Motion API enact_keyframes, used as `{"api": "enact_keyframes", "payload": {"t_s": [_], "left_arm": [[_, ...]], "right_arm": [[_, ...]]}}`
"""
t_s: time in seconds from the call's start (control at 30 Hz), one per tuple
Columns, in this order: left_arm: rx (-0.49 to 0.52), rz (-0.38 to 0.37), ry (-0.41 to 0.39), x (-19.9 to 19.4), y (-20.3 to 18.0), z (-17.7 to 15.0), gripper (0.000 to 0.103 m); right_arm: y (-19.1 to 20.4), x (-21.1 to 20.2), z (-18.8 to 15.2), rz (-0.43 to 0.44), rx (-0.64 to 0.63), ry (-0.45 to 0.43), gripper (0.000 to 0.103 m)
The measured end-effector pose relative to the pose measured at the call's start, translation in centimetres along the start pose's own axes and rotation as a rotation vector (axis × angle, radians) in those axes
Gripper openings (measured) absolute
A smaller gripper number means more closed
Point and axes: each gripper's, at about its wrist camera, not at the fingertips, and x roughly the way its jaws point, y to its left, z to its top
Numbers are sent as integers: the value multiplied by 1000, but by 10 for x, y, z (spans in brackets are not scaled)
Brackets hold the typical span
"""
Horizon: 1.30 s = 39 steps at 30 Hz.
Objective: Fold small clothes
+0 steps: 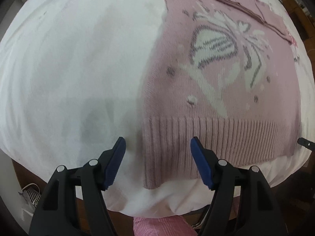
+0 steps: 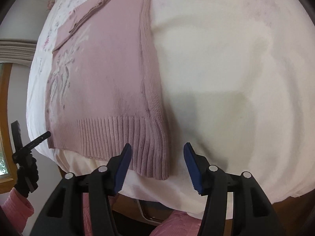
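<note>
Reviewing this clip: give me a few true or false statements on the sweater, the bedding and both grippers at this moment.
1. The pink knitted sweater lies flat on the white bed cover. True.
2. The left gripper is shut on the ribbed hem. False: it is open, gripping nothing.
3. The right gripper is open. True.
4. The sweater is plain, with no pattern. False: it bears a white and grey knitted motif.
</note>
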Motion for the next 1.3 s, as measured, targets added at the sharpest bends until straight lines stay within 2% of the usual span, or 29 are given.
{"api": "enact_keyframes", "payload": {"t_s": [0.1,0.27,0.33,0.4,0.43,0.47,0.5,0.63,0.67,0.77,0.9,1.03,1.17,1.3], "left_arm": [[-14,-10,8,8,0,-3,68],[-58,-47,18,21,9,-4,66],[-62,-69,21,21,14,-4,54],[-59,-93,36,21,16,-5,34],[-62,-104,42,21,17,-6,28],[-66,-114,48,20,18,-6,16],[-69,-122,54,19,19,-7,11],[-115,-223,44,4,31,-1,9],[-119,-248,34,-2,32,3,8],[-115,-321,-34,-27,36,18,8],[-125,-377,-126,-55,30,50,8],[-115,-371,-185,-62,22,89,8],[-124,-368,-231,-54,17,130,8],[-125,-360,-258,-42,19,169,8]], "right_arm": [[-1,10,-2,25,-2,31,55],[6,24,-4,20,-30,55,56],[8,26,-4,38,-30,61,46],[10,28,-3,23,-38,70,37],[10,29,-3,27,-38,73,27],[10,29,-2,45,-32,79,15],[9,27,0,80,-18,83,11],[11,9,7,222,5,69,10],[11,1,11,279,19,58,10],[9,-20,24,392,60,4,10],[-1,-49,57,518,131,-97,10],[-1,-63,98,549,136,-158,10],[8,-61,139,506,90,-174,10],[7,-51,181,504,93,-172,10]]}}
